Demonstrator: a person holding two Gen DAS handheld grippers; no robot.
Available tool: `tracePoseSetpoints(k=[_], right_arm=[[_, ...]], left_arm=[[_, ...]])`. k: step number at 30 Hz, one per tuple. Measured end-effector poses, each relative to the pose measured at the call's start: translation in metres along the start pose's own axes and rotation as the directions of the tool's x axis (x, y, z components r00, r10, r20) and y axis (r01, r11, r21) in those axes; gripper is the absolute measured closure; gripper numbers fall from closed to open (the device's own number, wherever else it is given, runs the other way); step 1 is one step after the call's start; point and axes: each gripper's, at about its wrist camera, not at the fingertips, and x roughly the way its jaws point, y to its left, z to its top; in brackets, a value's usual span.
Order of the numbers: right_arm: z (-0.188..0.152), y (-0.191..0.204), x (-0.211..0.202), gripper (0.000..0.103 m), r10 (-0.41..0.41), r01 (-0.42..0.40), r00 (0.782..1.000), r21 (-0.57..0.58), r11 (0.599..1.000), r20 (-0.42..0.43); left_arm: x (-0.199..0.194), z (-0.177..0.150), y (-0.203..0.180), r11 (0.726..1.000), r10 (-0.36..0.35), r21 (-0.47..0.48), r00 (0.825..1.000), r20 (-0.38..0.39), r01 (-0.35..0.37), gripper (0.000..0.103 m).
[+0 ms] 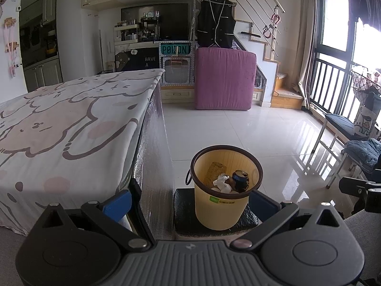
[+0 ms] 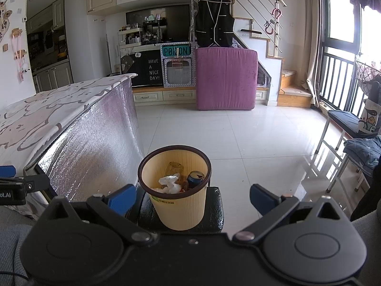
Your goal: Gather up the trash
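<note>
A white tiled floor (image 2: 238, 131) fills the room, with a pink upright mattress (image 2: 226, 78) leaning at the far side. On the left stands a bed (image 1: 59, 119) under a cartoon-print sheet, its side wrapped in silvery foil. Just beside it, a black stool (image 2: 214, 214) carries a yellow trash bin (image 2: 183, 209) with a dark rim. Inside the bin lie crumpled white tissue (image 2: 170, 182), a blue can (image 2: 195, 178) standing tilted against the wall, and a brownish cup-like piece (image 1: 215, 170) behind them. The left hand-held gripper (image 1: 190, 202) is spread wide, empty, its blue pads either side of the bin in view. The right hand-held gripper (image 2: 193, 197) is likewise spread wide and holds nothing, near the bin.
</note>
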Motion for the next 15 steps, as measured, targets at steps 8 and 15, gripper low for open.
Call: tracePoseSetpoints(k=[8, 15], right_arm=[[0.0003, -0.0004, 0.0001, 0.0, 0.0, 0.0, 1.0, -0.001, 1.0, 0.0], [0.0005, -0.0004, -0.0001, 0.0, 0.0, 0.0, 1.0, -0.001, 1.0, 0.0]], left_arm=[[0.0001, 0.0, 0.0003, 1.0, 0.0, 0.001, 1.0, 0.0, 0.0, 0.0], [-0.001, 0.0005, 0.0001, 1.0, 0.002, 0.0, 1.0, 0.001, -0.002, 0.0]])
